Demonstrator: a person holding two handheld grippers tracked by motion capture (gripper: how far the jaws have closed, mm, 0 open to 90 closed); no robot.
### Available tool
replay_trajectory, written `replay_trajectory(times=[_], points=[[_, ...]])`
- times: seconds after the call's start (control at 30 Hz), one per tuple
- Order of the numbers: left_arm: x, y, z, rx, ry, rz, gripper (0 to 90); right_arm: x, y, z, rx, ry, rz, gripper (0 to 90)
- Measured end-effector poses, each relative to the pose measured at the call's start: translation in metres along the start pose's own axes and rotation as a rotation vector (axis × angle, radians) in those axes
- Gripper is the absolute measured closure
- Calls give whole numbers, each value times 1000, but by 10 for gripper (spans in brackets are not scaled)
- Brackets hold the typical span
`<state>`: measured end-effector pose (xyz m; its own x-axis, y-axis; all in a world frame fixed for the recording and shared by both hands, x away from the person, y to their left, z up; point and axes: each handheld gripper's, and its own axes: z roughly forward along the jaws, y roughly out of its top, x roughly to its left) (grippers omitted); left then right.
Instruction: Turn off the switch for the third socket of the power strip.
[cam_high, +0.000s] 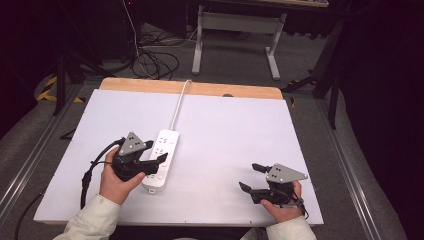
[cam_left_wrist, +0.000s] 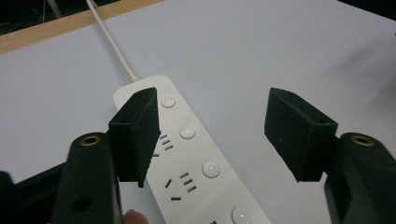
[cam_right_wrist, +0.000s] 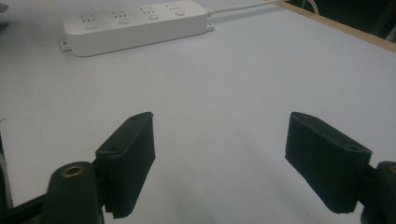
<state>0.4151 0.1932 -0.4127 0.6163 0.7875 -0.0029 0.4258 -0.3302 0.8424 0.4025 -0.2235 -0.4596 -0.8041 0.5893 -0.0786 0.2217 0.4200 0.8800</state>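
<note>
The power strip (cam_high: 161, 159) lay left of the table's (cam_high: 225, 130) middle, cord toward the far edge. The left gripper (cam_left_wrist: 212, 140) straddled it, jaws apart, unclamped (one could catch a switch button). The right gripper (cam_right_wrist: 233, 158) stood wide, empty, near the right front corner.

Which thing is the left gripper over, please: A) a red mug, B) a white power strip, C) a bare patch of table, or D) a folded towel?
B: the left gripper has its open jaws astride the white power strip, no pad pressing on it.
</note>
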Motion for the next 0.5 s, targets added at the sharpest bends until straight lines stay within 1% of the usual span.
replay_trajectory(times=[0.03,0.07,0.1,0.13,0.2,0.27,0.3,0.33,0.37,0.4,0.47,0.5], points=[[0,0,1,-1,1,2,439,0,0,0,-1,1,-1,242],[1,0,1,0,5,3,439,0,0,0,-1,1,-1,242],[2,-1,2,4,-7,3,480,0,0,0,-2,2,-1,242],[3,-1,3,11,-23,-5,570,0,0,0,-2,1,-2,242],[4,-1,6,21,-29,-21,664,0,0,0,-3,2,-1,242],[5,-2,8,34,-23,-32,759,0,0,0,-3,3,-2,242],[5,-2,9,36,-27,-40,759,0,0,0,-3,3,-2,242],[6,-1,10,43,-18,-35,825,0,0,0,-4,3,-2,243],[6,-1,11,44,-31,-46,863,0,0,0,-4,3,-2,243],[7,-1,12,54,-31,-43,890,0,0,0,-3,3,-3,242],[7,-2,14,66,-39,-52,894,0,0,0,-3,4,-3,243],[8,-2,15,74,-38,-38,895,0,0,0,-4,4,-4,242]])
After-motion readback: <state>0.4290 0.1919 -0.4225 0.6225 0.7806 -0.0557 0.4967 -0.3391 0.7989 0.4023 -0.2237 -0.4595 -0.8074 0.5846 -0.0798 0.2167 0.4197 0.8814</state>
